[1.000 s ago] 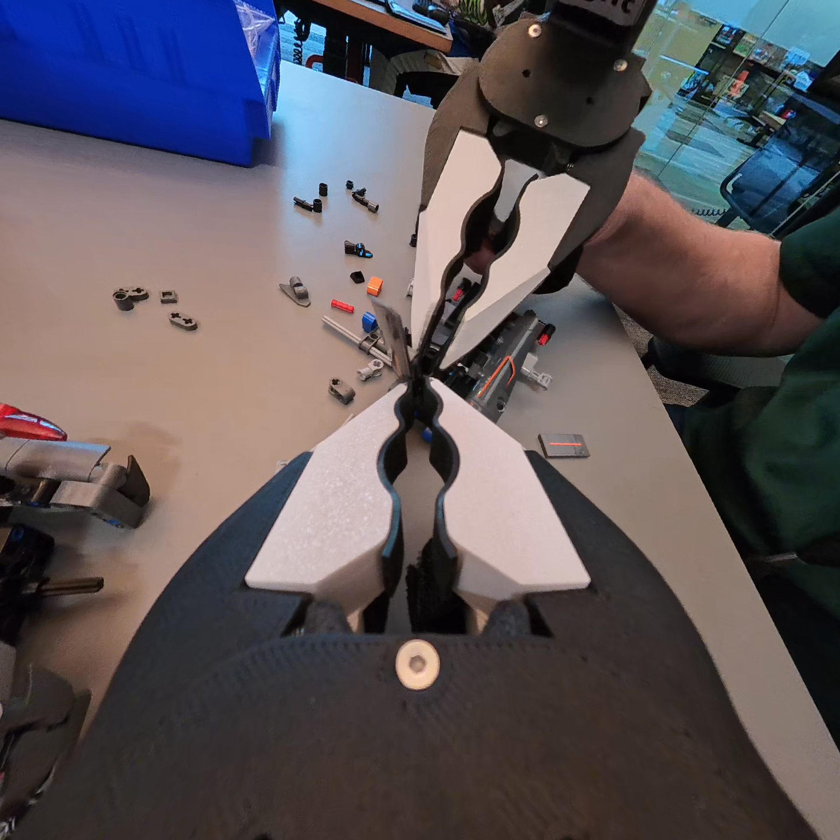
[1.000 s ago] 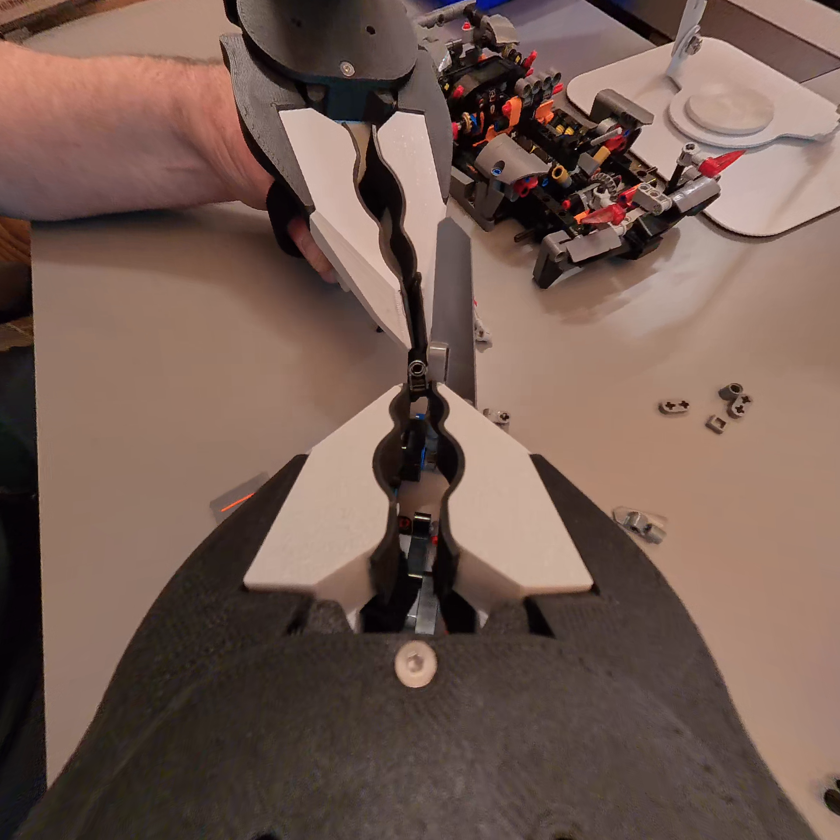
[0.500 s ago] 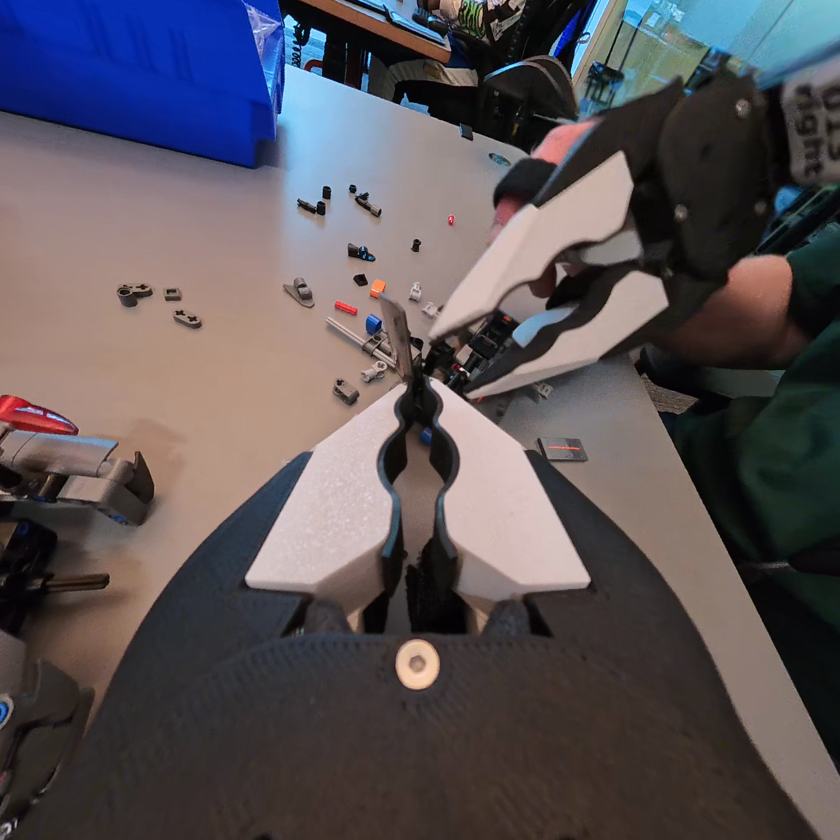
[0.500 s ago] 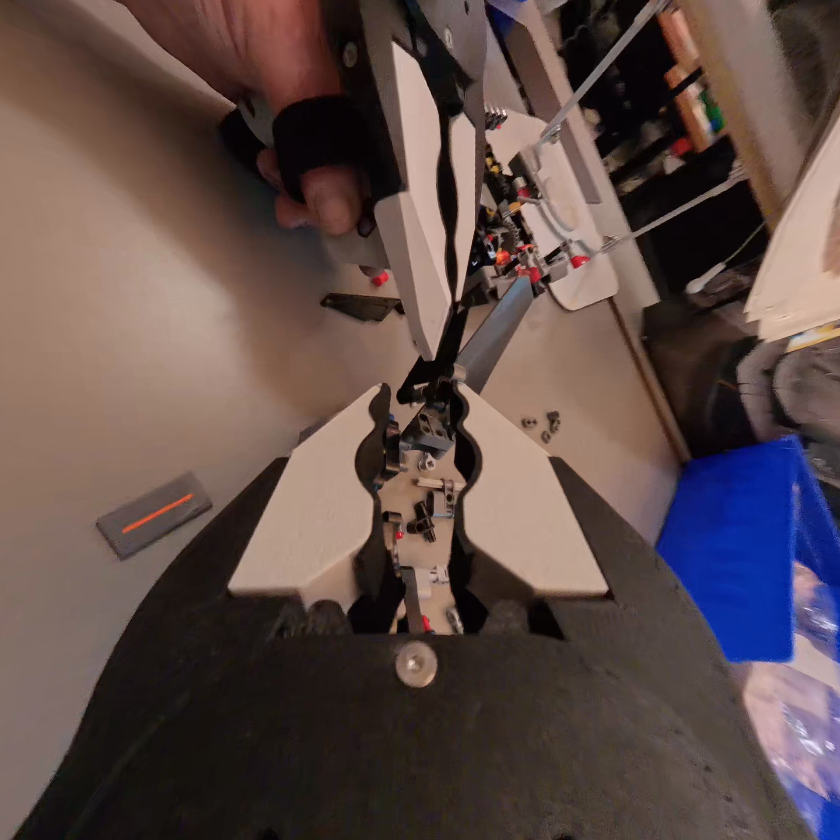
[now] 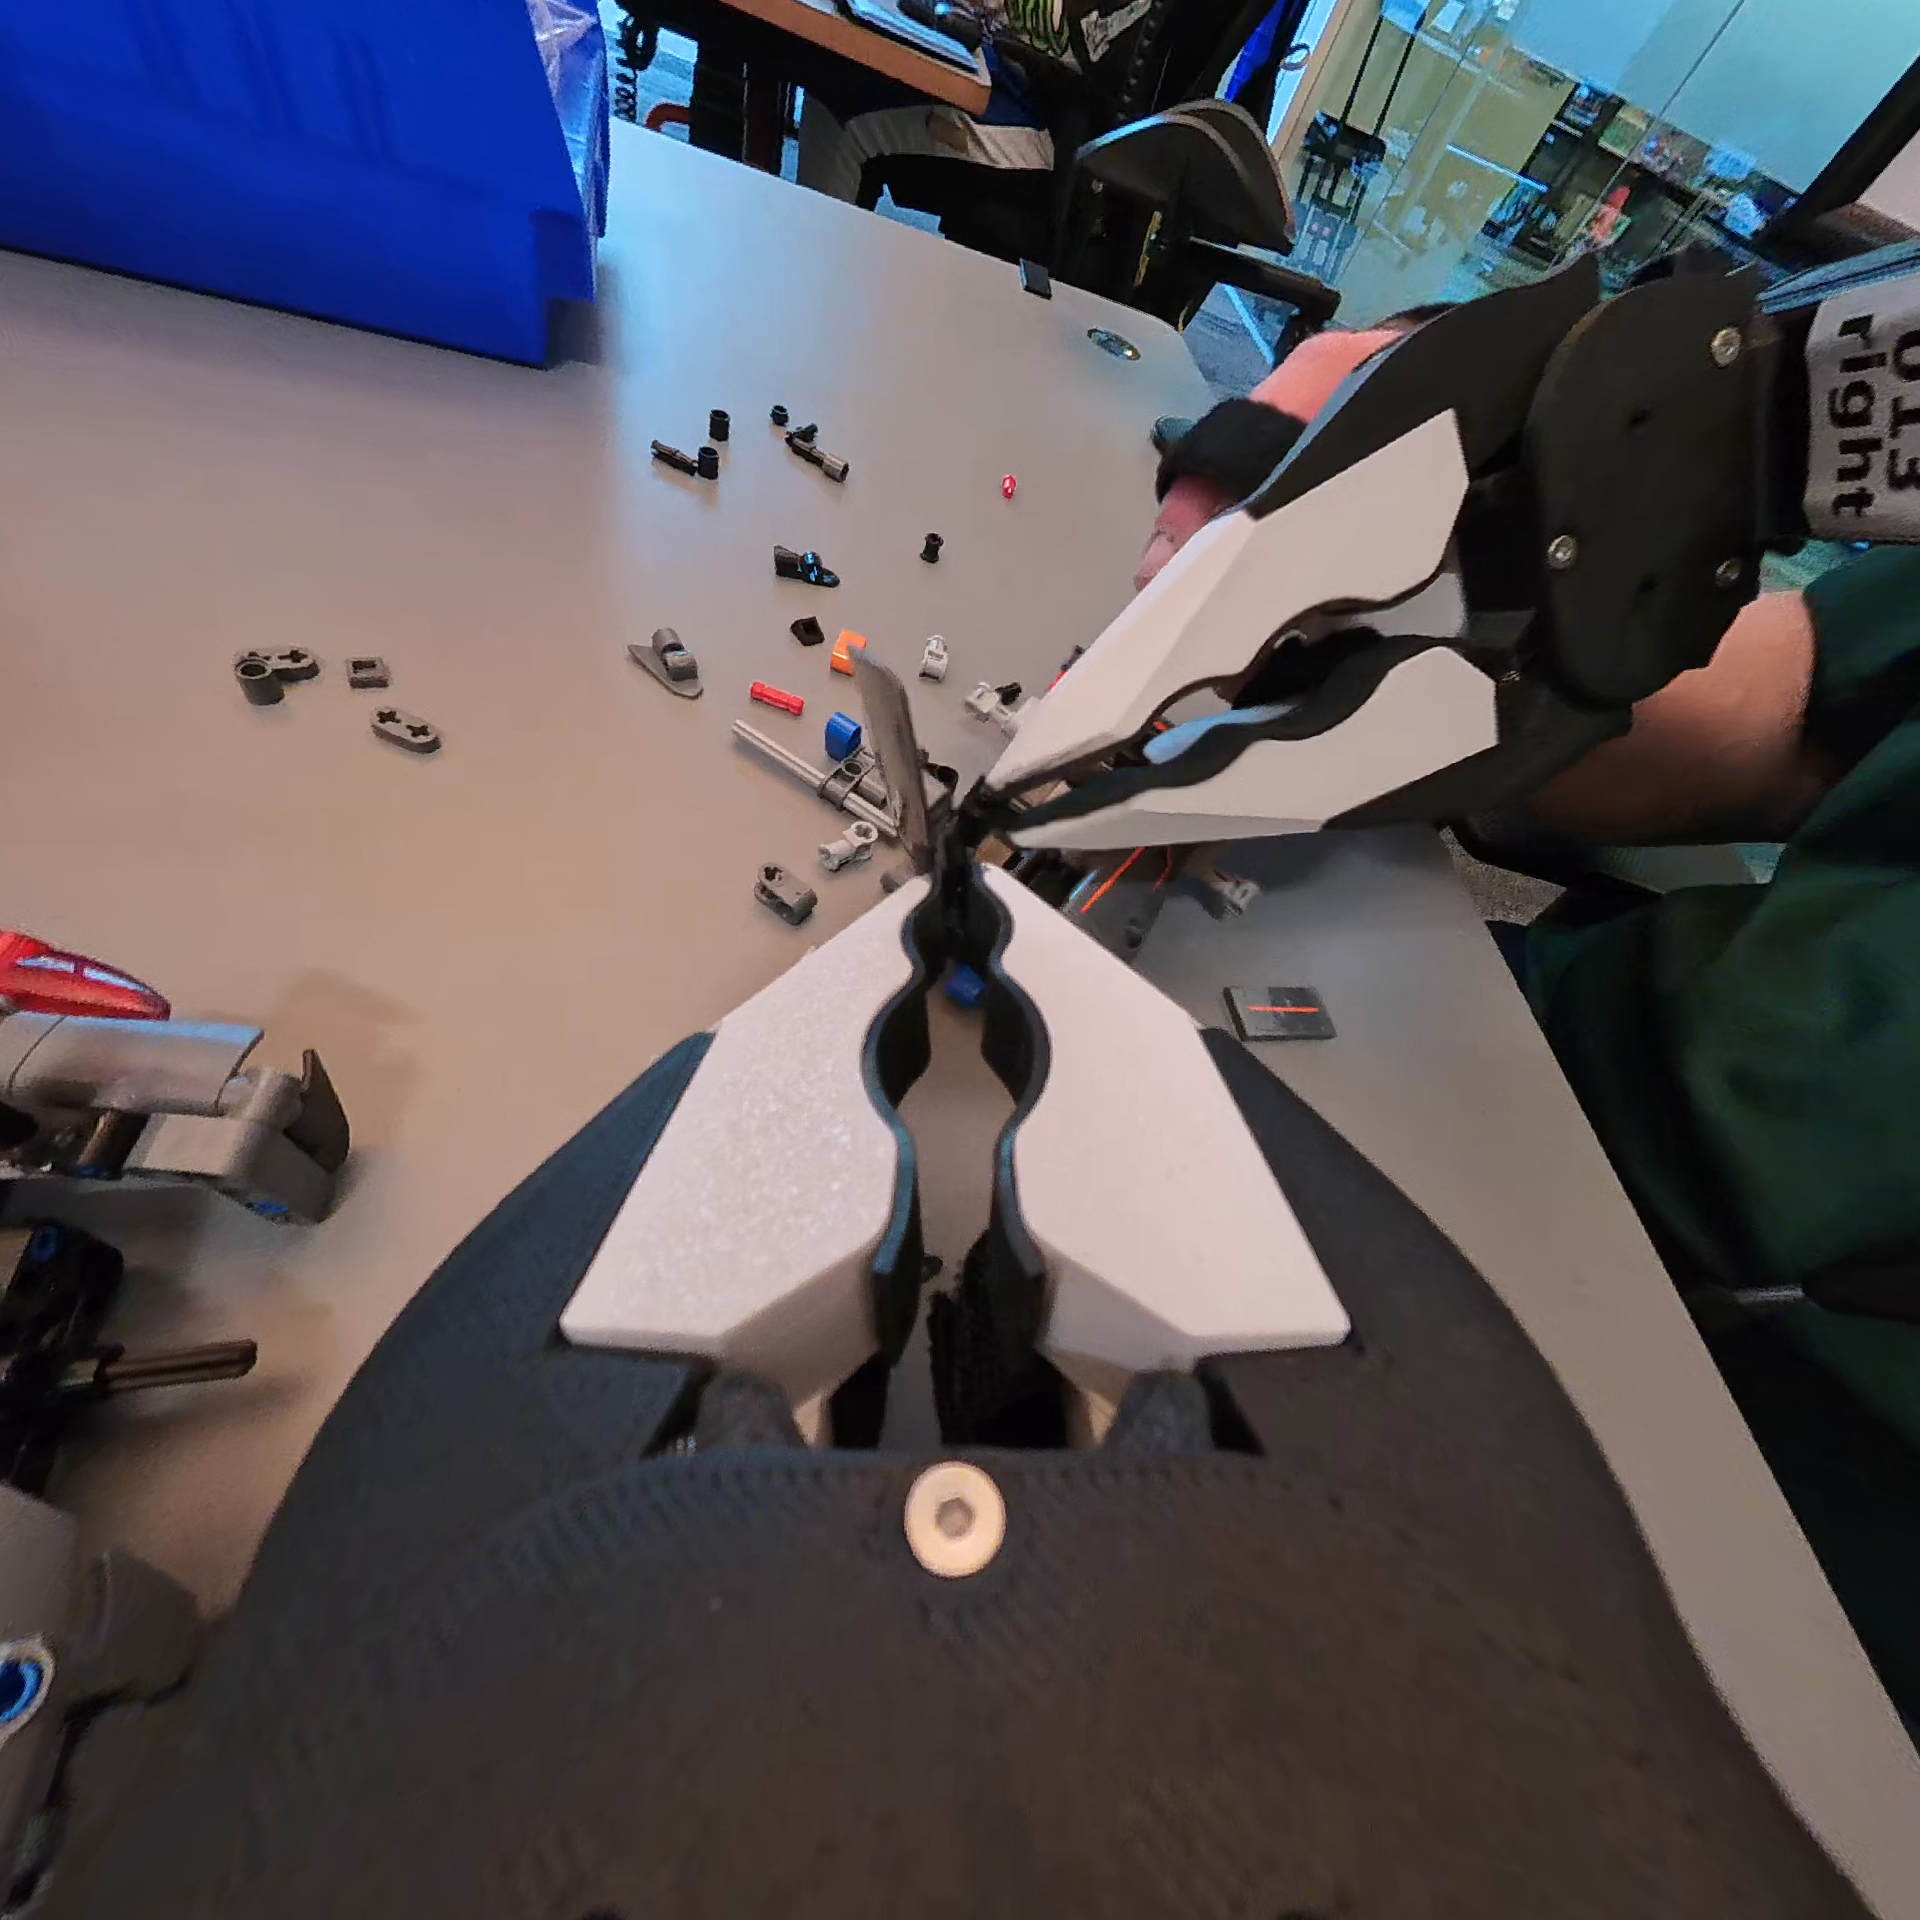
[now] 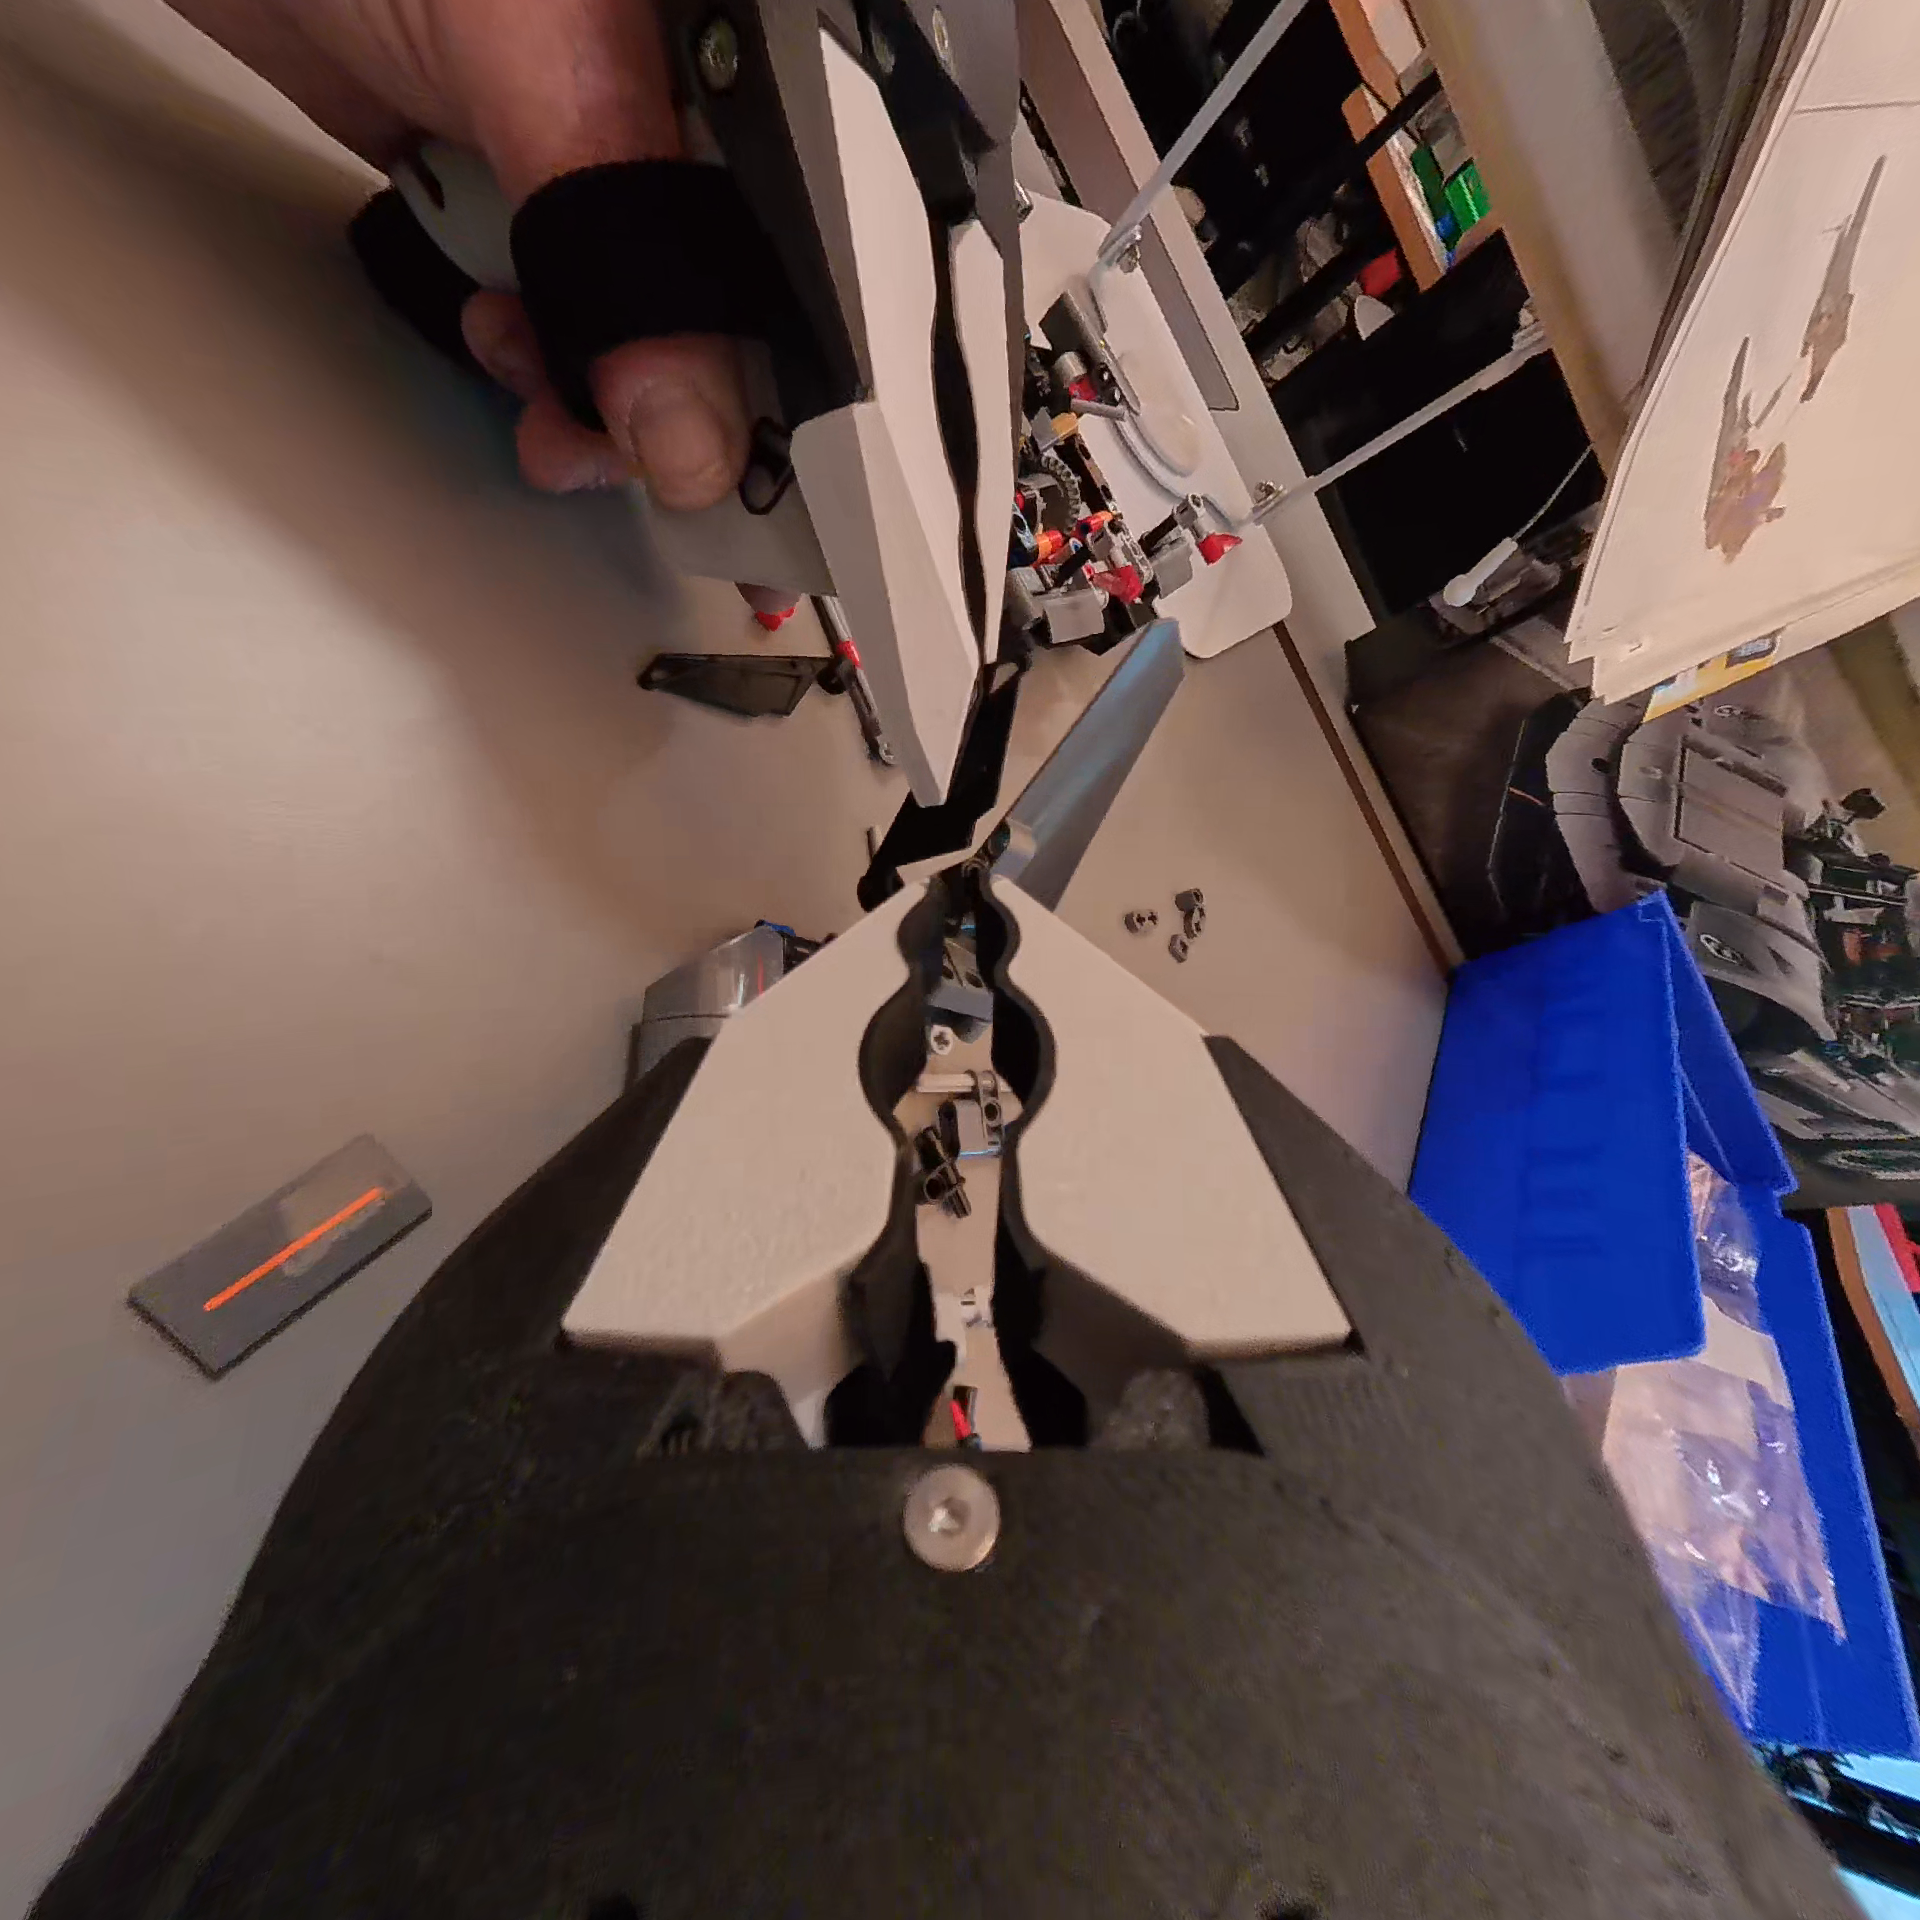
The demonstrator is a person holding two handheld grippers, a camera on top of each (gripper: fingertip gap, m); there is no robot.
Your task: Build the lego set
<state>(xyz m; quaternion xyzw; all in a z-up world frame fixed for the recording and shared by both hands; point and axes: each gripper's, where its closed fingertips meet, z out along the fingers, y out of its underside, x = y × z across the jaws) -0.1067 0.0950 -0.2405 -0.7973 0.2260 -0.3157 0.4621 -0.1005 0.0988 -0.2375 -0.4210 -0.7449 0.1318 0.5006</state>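
Observation:
My left gripper (image 5: 951, 873) is shut on a small lego sub-assembly with a long grey panel (image 5: 891, 732) sticking up from its tips. My right gripper (image 5: 977, 808) comes in from the right, rolled on its side, and is shut on a small black piece (image 6: 935, 821) at the end of the same sub-assembly. The two grippers meet tip to tip above the table. In the right wrist view my right gripper (image 6: 961, 883) is at the bottom, my left gripper (image 6: 956, 769) reaches down from the top, and the grey panel (image 6: 1091, 748) slants up to the right.
Loose small lego parts (image 5: 810, 665) lie behind the grippers. A partly built lego car (image 5: 156, 1091) stands at the left. A blue bin (image 5: 291, 156) is at the far left. A dark tile with an orange line (image 5: 1278, 1013) and a grey sub-assembly (image 5: 1122, 894) lie near the right edge. The grippers are tip to tip, or close to it.
My right gripper has swung from straight opposite the left gripper round to the right and rolled on its side, still tip to tip. My left gripper has held still.

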